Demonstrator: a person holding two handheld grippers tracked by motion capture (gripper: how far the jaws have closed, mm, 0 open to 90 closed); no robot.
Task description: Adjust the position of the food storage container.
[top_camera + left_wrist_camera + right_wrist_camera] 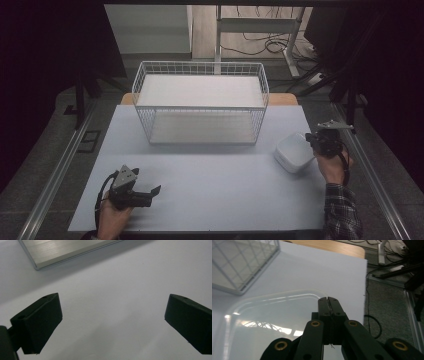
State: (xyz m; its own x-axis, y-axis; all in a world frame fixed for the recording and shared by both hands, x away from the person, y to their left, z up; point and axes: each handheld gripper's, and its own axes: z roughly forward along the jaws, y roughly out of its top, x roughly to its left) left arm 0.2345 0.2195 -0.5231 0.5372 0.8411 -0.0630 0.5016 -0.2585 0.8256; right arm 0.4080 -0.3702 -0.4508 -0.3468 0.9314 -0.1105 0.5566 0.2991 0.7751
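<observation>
Tongs at work on a white desk (200, 200): the left tongs (156, 190), near the front-left corner, stand released over bare surface. The right tongs (328, 305), by the right edge, are clenched on the rim of a white container (294, 152). A wire basket (200, 102) sits toward the back edge.

lab | metal rails (55, 175) | floor cables (260, 42) | dark curtains (45, 60)

You have nothing to read here: no text, label, brand, number or sign is legible on anything.
</observation>
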